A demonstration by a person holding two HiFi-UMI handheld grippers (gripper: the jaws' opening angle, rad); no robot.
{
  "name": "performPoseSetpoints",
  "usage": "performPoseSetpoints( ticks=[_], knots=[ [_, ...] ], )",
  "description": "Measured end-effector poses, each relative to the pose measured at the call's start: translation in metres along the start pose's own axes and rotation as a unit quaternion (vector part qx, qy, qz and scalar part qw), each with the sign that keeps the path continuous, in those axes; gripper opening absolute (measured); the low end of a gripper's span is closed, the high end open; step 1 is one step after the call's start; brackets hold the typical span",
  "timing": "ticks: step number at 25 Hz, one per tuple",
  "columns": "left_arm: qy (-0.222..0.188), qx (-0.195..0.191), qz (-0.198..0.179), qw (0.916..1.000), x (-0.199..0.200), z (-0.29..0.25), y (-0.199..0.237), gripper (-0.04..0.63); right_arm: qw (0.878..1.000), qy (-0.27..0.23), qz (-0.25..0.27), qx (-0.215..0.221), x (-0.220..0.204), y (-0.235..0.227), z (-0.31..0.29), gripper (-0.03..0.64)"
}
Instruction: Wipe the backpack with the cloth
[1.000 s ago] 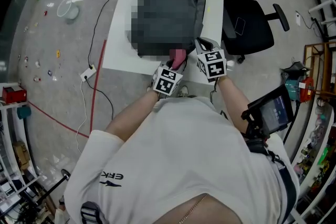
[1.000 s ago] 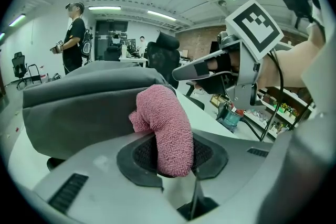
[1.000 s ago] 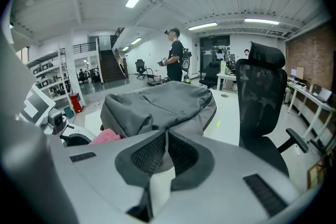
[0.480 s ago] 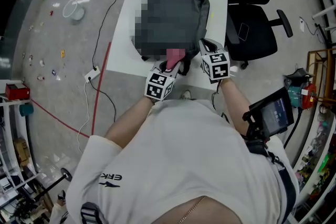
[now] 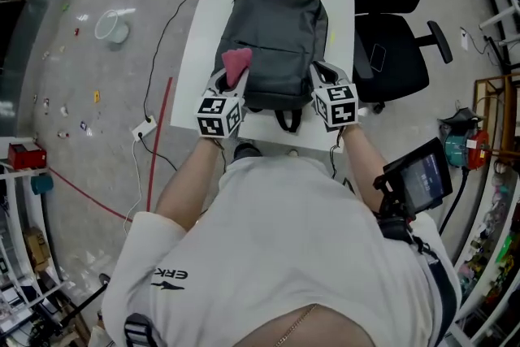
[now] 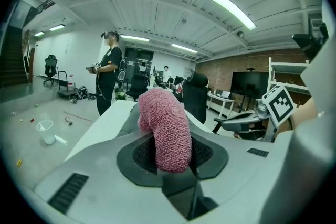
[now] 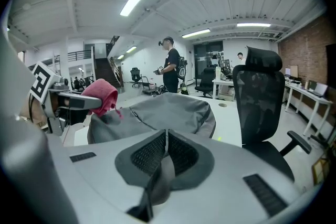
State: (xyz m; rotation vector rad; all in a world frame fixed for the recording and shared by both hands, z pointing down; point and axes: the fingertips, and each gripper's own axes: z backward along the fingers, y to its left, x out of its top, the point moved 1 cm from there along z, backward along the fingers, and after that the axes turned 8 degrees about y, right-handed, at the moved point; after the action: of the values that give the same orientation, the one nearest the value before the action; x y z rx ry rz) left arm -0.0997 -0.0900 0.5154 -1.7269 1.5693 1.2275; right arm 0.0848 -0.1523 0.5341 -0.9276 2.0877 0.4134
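Left gripper [image 6: 170, 150] clamped on pink cloth [image 6: 166, 126], right gripper [image 7: 165, 145] closed
Cloth sticks up past the left gripper's tips, over the backpack's [image 5: 278, 32] left side; backpack flat on white table [image 5: 199, 41], just ahead, between both grippers; right jaws pressed together at its right edge; office chair [image 5: 392, 53] further right
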Motion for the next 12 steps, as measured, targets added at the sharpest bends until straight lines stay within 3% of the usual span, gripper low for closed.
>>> performPoseSetpoints(
  ticks=[12],
  knots=[
    [0.025,-0.030,-0.042,0.9984,0.054,-0.055,0.122,0.095,0.995,0.017,-0.029,-0.090,0.030,-0.022,-0.033,0.014]
  ],
)
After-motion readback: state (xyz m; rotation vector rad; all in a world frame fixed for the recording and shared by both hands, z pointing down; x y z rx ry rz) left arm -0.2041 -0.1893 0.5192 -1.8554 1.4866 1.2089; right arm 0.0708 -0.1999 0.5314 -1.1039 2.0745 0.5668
